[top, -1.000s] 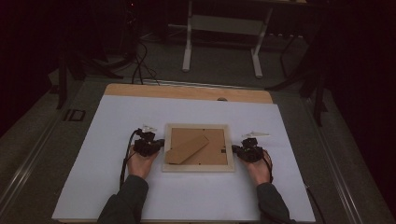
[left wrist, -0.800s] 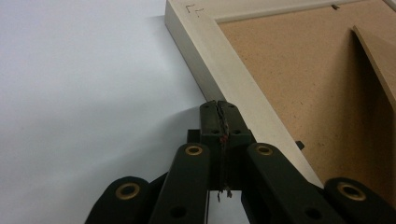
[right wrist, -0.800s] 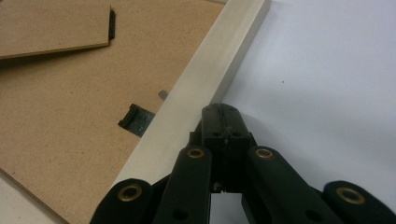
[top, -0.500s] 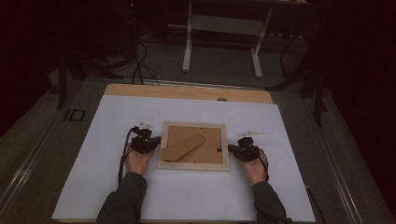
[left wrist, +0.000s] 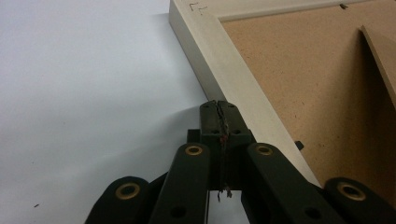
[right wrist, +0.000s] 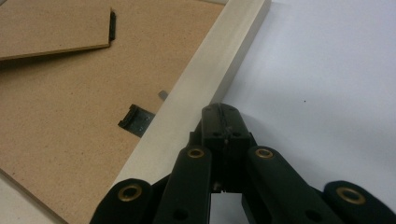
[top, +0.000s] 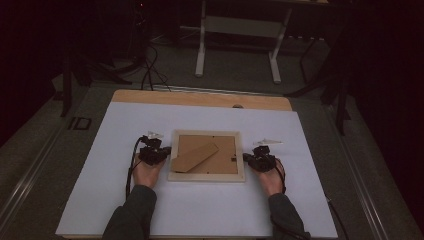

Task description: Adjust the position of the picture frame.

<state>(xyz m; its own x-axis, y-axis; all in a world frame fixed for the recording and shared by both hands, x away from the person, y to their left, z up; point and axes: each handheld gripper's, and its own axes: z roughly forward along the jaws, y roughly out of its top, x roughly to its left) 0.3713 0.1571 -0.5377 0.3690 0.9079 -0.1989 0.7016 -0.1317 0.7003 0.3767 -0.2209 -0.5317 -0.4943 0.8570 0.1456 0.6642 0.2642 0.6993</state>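
High view: dim light blurs both grippers' jaws; a picture frame (top: 206, 155) lies face-down between the left gripper (top: 159, 154) and right gripper (top: 250, 159). Left gripper view: jaws pressed together, empty, tips at the frame's pale edge. Right gripper view: jaws likewise closed, empty, beside the frame's edge; a black clip (right wrist: 135, 120) sits on the backing board (right wrist: 70, 102).

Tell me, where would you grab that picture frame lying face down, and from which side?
Probably by the pale wooden border of the picture frame, coming from its left or right side. It lies flat, so jaws must open and straddle an edge. The left gripper and right gripper sit there, shut.
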